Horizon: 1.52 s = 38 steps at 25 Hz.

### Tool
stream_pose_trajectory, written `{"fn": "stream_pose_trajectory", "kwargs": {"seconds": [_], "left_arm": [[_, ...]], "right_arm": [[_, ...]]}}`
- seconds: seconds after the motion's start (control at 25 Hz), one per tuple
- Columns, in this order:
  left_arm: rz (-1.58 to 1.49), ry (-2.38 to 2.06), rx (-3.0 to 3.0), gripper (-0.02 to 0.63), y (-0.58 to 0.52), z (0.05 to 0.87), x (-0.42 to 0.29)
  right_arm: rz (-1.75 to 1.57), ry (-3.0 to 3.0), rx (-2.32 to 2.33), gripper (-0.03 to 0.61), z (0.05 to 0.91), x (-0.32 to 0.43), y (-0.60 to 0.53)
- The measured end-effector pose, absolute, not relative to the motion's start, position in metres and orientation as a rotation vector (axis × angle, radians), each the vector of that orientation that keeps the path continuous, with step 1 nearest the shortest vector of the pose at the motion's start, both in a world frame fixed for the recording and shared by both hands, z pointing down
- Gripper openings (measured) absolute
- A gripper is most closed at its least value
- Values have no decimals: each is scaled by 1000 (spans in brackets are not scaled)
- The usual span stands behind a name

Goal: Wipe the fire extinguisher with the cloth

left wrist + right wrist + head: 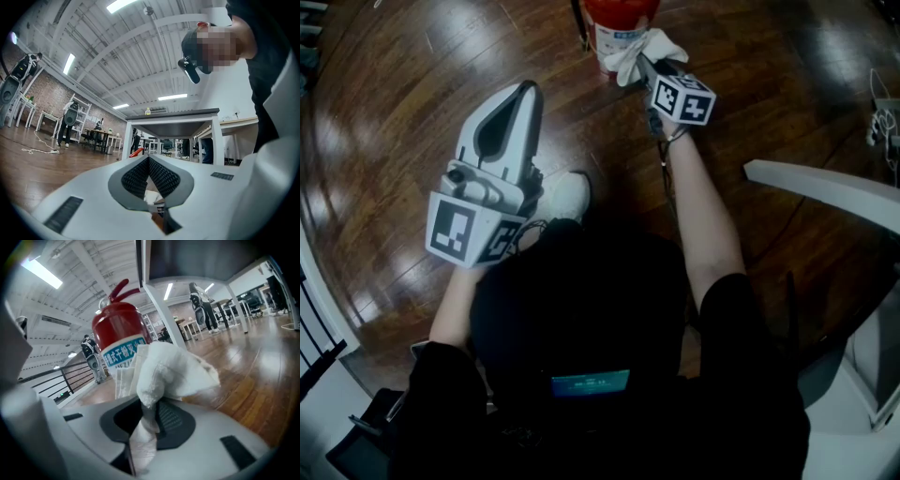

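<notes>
The fire extinguisher bears a white label with a blue band of white Chinese characters. "式干粉灭" can be read. The cloth at its 4 o'clock covers the rest, and the smaller print beneath is too blurred to read.

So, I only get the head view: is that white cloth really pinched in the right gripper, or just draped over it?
Observer: Pinched. The right gripper view shows the right gripper with its jaws shut on the white cloth, which bunches out ahead of them.
Operator: And the red thing behind it?
Observer: A red fire extinguisher. It has a red lever on top, which your view cuts off.
Operator: What about the other gripper?
Observer: The left gripper has its pads meeting at the tips with nothing between them. It faces a white-legged table.
</notes>
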<state>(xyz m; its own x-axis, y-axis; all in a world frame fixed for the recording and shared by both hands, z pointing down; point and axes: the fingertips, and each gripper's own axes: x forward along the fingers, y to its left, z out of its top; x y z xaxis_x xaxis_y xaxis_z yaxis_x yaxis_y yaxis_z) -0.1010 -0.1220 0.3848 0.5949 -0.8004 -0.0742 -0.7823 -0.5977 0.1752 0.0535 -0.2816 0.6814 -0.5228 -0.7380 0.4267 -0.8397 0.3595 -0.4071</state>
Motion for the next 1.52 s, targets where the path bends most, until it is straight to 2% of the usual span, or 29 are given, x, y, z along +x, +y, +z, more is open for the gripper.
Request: {"fn": "stream_pose_trajectory", "kwargs": {"seconds": [0.2, 0.44, 0.72, 1.2, 1.52], "left_arm": [[-231, -1327, 2697, -2, -122, 384, -98], [-243, -1304, 2712, -2, -118, 381, -93], [-263, -1316, 2714, -2, -113, 377, -95], [-246, -1388, 2697, -2, -105, 374, -108], [-266, -1382, 2692, -2, -106, 374, -115]], "right_arm": [[972, -2387, 1442, 92, 697, 53, -279], [913, -2448, 1472, 92, 667, 58, -277], [830, -2737, 1603, 92, 548, 75, -277], [429, -3057, 1475, 92, 388, 31, -269], [421, -2904, 1430, 92, 433, -5, -287]]}}
